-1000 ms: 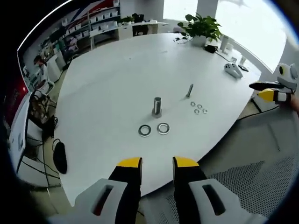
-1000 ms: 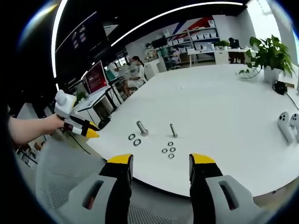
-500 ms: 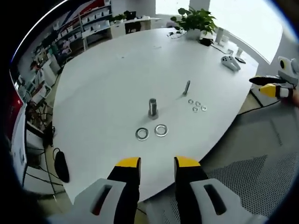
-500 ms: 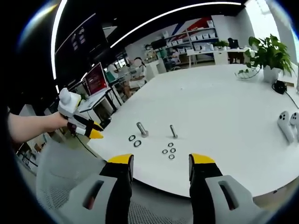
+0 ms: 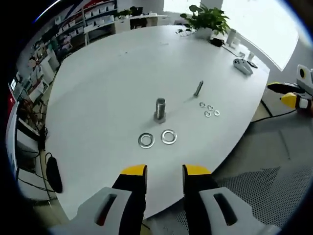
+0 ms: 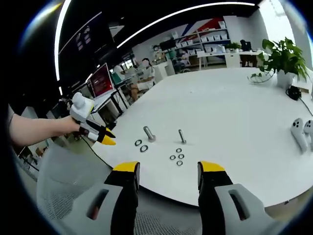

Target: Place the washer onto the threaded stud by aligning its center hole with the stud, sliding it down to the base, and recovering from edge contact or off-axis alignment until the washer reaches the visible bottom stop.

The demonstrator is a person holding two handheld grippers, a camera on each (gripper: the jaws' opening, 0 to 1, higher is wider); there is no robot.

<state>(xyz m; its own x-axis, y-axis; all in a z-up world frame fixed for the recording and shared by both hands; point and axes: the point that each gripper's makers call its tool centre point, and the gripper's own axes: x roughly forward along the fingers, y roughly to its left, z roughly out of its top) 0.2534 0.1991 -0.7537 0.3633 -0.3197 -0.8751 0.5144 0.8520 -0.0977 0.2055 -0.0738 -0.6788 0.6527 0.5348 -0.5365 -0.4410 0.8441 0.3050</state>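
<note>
Two large washers lie flat on the white table, side by side and just in front of the thick threaded stud, which stands upright with nothing on it. No washer is lifted, so I judge the task is not yet begun: picking, aligning the hole and sliding down to the base are all left.

A little to the side stands a thinner bolt (it leans a bit), with four small washers near its foot.

The left claw hovers off the table edge, jaws apart with a narrow gap and grasping nothing. The right claw hangs also off the edge, released and empty. Farther away are a potted plant and white controllers.
</note>
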